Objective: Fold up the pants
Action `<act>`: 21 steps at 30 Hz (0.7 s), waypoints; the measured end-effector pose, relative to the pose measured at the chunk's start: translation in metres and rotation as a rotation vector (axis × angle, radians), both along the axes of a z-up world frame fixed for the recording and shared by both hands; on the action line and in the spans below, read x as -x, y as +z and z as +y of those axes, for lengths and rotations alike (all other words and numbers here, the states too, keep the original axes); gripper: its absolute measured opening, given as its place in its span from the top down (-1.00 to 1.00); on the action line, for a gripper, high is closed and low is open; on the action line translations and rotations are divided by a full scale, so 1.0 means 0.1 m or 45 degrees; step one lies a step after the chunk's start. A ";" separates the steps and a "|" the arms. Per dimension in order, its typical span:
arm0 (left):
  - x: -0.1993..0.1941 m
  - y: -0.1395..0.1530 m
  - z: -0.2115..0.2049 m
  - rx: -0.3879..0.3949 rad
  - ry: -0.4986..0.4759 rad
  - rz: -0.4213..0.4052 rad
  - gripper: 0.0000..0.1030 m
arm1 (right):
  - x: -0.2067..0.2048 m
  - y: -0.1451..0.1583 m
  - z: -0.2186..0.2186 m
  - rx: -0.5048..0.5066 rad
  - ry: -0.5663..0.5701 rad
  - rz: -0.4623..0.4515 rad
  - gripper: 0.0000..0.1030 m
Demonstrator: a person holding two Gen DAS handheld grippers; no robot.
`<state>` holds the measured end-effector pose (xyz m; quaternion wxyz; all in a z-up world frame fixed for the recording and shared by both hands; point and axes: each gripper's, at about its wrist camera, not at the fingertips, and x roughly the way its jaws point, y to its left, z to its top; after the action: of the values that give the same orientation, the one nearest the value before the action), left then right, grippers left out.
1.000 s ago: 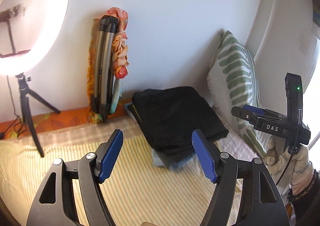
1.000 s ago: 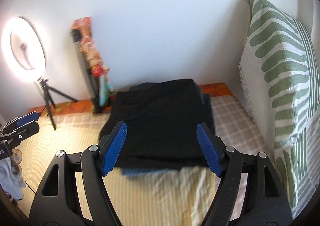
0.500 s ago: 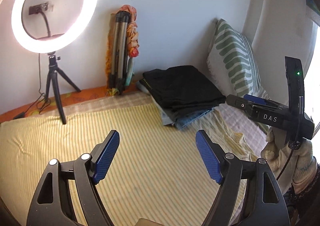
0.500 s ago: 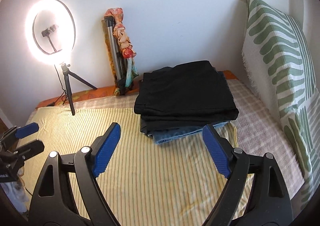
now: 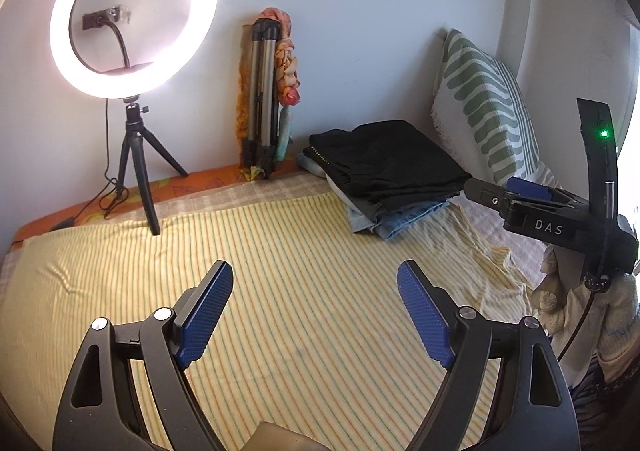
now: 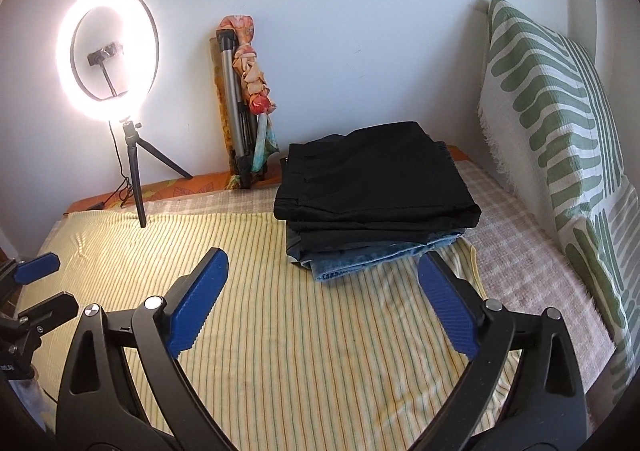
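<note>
Folded black pants (image 6: 372, 183) lie on top of a stack with folded blue jeans (image 6: 380, 251) underneath, at the far side of the bed near the wall; the stack also shows in the left wrist view (image 5: 384, 163). My left gripper (image 5: 316, 311) is open and empty, held above the yellow striped sheet (image 5: 280, 251), well short of the stack. My right gripper (image 6: 320, 291) is open and empty, just in front of the stack. The right gripper also shows at the right of the left wrist view (image 5: 520, 187), and the left gripper at the left edge of the right wrist view (image 6: 36, 271).
A lit ring light on a small tripod (image 6: 108, 51) stands on the bed's far left. A folded tripod with a colourful cloth (image 6: 240, 99) leans on the wall. A green-patterned pillow (image 6: 552, 123) stands along the right side.
Both grippers have pulled back from the stack, away from the wall. The black pants, close between the fingers a second ago, now rest on the stack farther off.
</note>
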<state>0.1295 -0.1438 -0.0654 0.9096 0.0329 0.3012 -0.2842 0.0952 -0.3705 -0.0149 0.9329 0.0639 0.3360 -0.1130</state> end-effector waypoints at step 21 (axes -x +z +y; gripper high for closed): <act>0.01 -0.11 0.00 -0.063 0.046 -0.006 -0.68 | 0.03 -0.07 0.00 -0.021 -0.028 -0.039 -0.90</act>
<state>0.1288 -0.1442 -0.0769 0.9142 0.0505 0.3067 -0.2602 0.0919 -0.3705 -0.0219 0.9360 0.0769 0.3219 -0.1196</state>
